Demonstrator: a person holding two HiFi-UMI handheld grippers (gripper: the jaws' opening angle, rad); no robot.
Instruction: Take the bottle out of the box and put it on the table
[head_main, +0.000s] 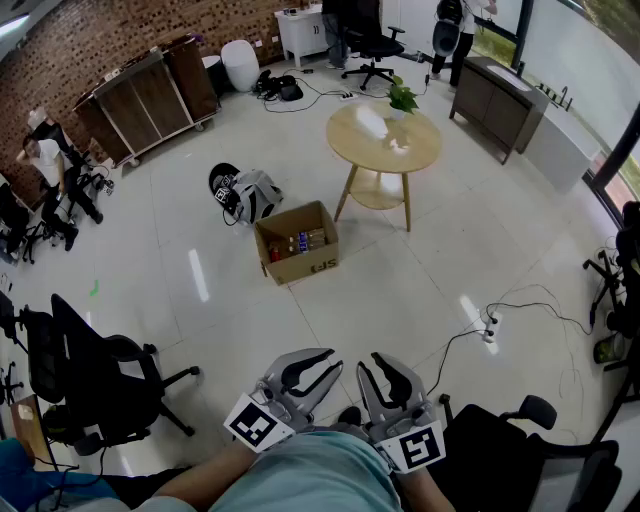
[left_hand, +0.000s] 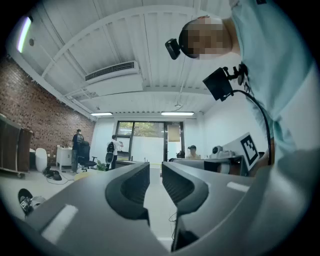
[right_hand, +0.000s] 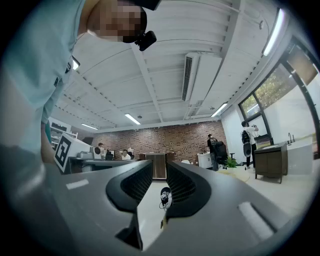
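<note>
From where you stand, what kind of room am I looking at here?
Most likely an open-plan office or lab workspace: black office chairs on a glossy tiled floor, a round wooden table, and people seated at desks before a brick wall.

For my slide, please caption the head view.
Left gripper and right gripper empty; box of bottles stands beside the table.

Well ahead of the jaws of the left gripper (head_main: 305, 368) and right gripper (head_main: 392, 375), a cardboard box (head_main: 310, 265) of bottles (head_main: 300, 242) sits on the floor (head_main: 400, 290), a round bench (head_main: 370, 150) beyond it.
</note>
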